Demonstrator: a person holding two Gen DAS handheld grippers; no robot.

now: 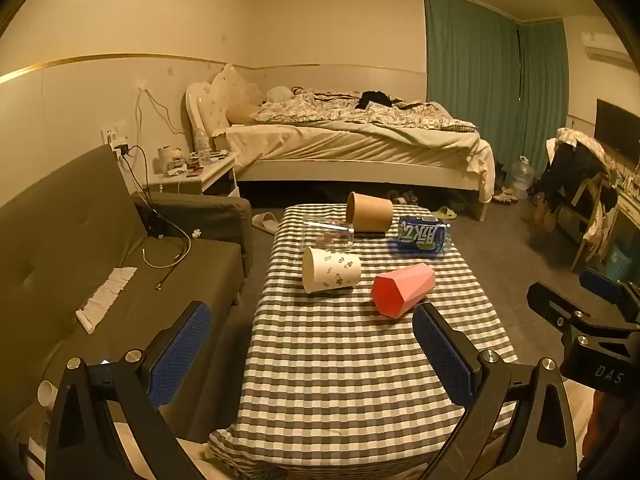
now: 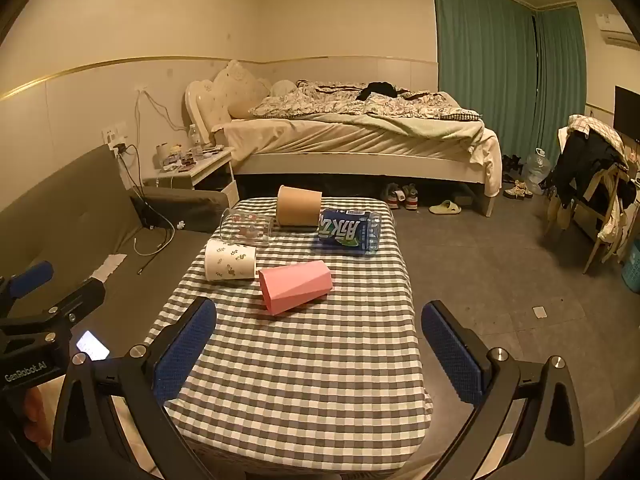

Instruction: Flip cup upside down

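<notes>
I have not started: both my left claw (image 1: 312, 350) and right claw (image 2: 320, 344) are wide and empty. The pink cup (image 2: 295, 287) lies on its side on the bench (image 2: 304, 372), at 12 o'clock from the right claw.

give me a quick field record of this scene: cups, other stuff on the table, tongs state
surface: checked tablecloth
pink cup: on its side, nearest the tongs
white patterned cup: on its side, left of the pink one
brown cup: on its side at the far end
clear glass: lying down
blue-label bottle: lying down, far right
left tongs: open, empty
right tongs: open, empty
cups flipped: none yet
</notes>
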